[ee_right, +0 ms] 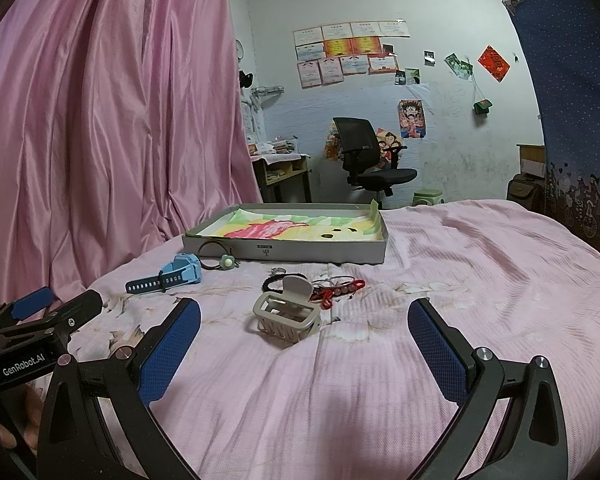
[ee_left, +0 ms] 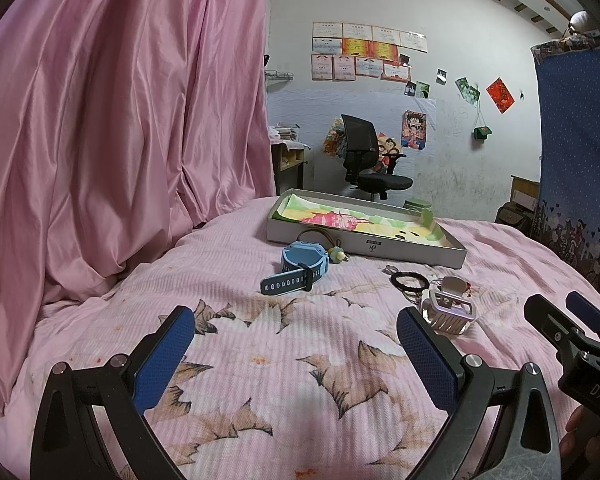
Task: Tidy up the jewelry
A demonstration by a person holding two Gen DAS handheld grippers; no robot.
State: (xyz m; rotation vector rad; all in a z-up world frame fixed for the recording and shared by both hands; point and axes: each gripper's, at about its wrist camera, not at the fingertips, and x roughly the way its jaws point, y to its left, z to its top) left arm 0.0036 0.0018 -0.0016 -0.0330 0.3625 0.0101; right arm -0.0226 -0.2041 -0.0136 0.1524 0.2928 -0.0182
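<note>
Both grippers, left gripper (ee_left: pixel 296 340) and right gripper (ee_right: pixel 304 336), wide open, holding nothing. Hair clip (ee_right: pixel 286 316) on bed at 12 o'clock from right gripper, box (ee_right: pixel 284 254) beyond. Best: go slow, pinch clip sides, lift straight. Watch (ee_left: pixel 296 266) at left's 12.

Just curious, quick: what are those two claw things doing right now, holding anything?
Left gripper: open, holding nothing, above the pink floral bedspread.
Right gripper: open, holding nothing; the beige plastic claw hair clip lies loose ahead.

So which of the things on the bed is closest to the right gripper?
The silver hair claw clip. It lies just ahead of the open right gripper; the blue watch and bracelets lie farther off.
</note>
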